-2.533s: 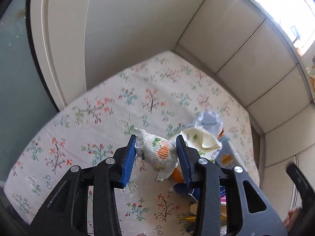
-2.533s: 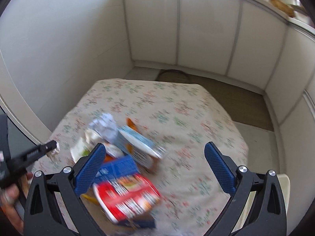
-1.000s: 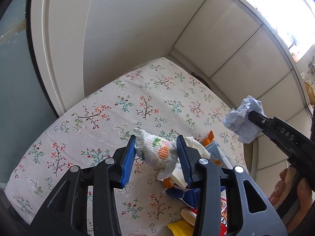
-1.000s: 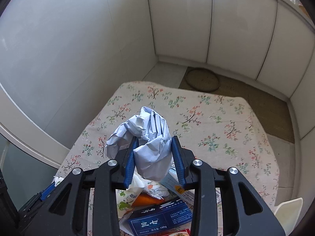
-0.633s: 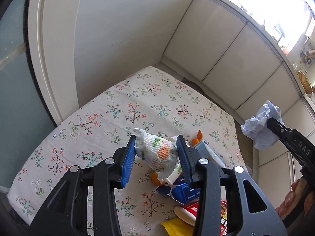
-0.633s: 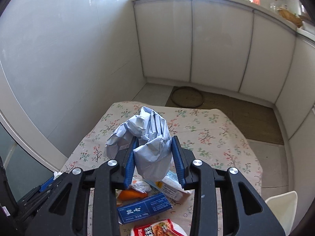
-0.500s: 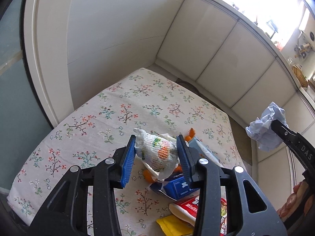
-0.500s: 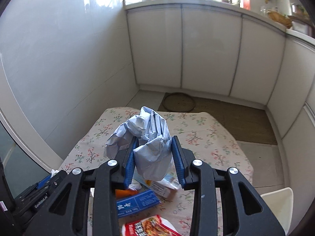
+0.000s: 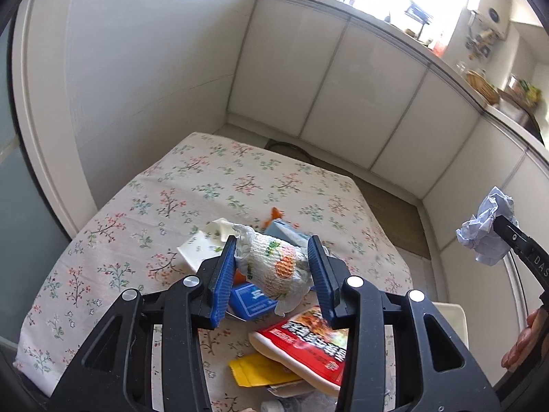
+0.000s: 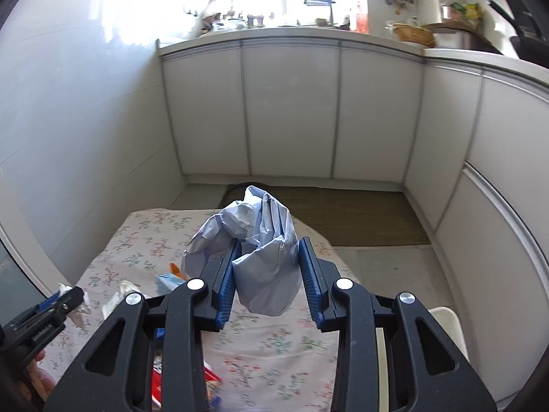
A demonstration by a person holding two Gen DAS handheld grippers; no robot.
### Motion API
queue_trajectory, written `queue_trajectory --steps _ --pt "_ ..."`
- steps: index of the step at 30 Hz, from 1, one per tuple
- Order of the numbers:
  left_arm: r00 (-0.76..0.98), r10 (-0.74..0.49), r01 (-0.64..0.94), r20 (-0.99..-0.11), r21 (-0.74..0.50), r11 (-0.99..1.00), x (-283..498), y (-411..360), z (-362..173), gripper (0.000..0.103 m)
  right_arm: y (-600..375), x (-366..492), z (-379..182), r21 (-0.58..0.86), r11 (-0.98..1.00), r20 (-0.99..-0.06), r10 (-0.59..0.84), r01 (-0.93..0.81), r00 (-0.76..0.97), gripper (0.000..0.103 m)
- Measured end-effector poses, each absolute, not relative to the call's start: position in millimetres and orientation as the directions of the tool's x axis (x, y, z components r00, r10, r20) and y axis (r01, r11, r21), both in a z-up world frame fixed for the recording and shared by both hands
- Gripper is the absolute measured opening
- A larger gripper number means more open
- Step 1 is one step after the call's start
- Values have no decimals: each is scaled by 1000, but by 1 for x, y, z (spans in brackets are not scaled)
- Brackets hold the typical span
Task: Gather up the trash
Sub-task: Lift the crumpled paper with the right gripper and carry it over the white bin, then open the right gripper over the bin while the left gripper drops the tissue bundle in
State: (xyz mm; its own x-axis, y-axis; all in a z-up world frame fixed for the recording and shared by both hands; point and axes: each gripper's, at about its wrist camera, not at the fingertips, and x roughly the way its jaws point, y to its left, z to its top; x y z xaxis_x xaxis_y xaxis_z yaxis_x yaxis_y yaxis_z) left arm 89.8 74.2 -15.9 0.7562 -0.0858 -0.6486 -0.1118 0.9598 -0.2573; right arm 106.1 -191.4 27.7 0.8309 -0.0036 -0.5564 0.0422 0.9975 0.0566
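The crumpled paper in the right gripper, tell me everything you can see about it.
The crumpled paper is a pale blue-grey wad, creased and folded. It sits clamped between the right gripper's blue pads, bulging above and below them, lifted clear of the flowered tablecloth. Only the pads touch it. From the left wrist view it hangs in the air beyond the table's right edge.

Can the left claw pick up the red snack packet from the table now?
Probably not: the left claw is shut on a white crumpled wrapper with an orange print, so it must drop that first.

white printed wrapper (image 9: 272, 269): clamped, lifted | crumpled pale-blue paper (image 10: 264, 257): clamped, lifted
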Motion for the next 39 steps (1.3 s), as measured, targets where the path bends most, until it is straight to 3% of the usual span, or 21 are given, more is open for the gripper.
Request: queue_trajectory --steps 14,20,21,24,28,30,39 --pt "735 -145 58 -662 -152 987 70 -27 -27 40 -317 58 -37 -19 949 -656 -250 316 712 35" --pt "708 -184 133 -682 -127 983 67 -82 -31 40 -360 49 -70 7 920 -723 -266 392 637 36" --pt "703 -192 142 -685 -130 981 68 -90 -32 40 -365 46 -70 12 917 -721 -268 398 639 39" --pt "687 -219 175 -693 -135 975 73 -121 -32 40 -381 38 -66 7 900 -705 -304 435 641 65" --pt "655 -260 227 -709 -143 963 76 -161 -38 40 -406 19 -61 47 866 -692 -331 498 642 78" --pt "637 -279 254 -718 -146 956 78 -183 -43 40 -421 9 -57 66 837 -678 -362 543 639 83" --pt "542 -352 366 -763 -162 916 86 -263 -68 41 -474 -20 -49 109 733 -670 -444 672 594 87"
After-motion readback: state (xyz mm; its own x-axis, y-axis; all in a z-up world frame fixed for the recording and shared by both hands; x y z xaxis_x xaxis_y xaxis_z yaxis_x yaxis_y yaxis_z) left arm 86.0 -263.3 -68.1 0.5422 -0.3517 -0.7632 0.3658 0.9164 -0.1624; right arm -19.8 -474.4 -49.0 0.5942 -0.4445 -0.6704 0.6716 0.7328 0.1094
